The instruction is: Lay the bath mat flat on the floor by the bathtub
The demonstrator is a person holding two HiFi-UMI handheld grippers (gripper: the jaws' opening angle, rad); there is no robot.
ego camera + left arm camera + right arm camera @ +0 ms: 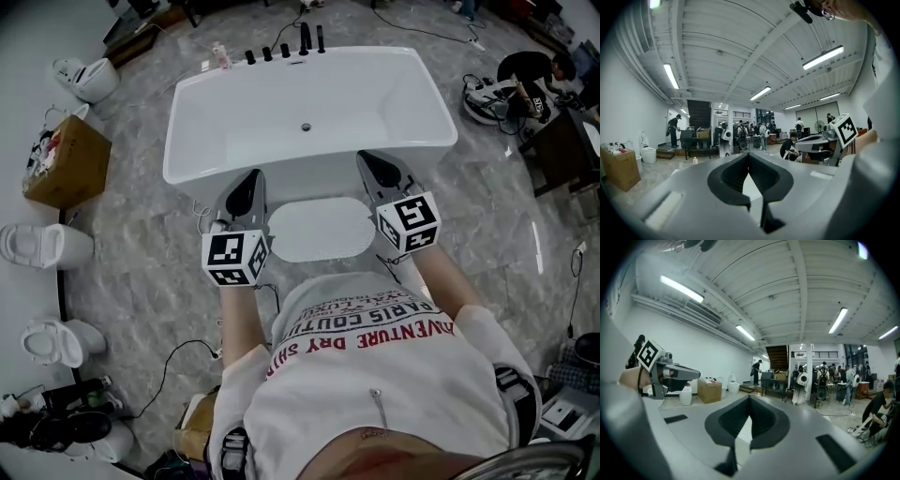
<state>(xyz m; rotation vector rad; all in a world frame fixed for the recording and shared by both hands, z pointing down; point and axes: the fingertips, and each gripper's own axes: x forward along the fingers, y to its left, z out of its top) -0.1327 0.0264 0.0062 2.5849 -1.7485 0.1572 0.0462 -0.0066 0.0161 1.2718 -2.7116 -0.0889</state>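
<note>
Bath mat (319, 230) work looks finished, judging by how things lie. The left gripper (251, 180) and the right gripper (370, 161) are each closed on nothing, jaws pressed together and well clear of the mat. Both are held raised on bent forearms and point toward the near wall of the bathtub (309, 178), one at each side. Between them the mat lies spread flat on the floor (141, 216), just in front of the bathtub. At most a slight straightening seems left.
</note>
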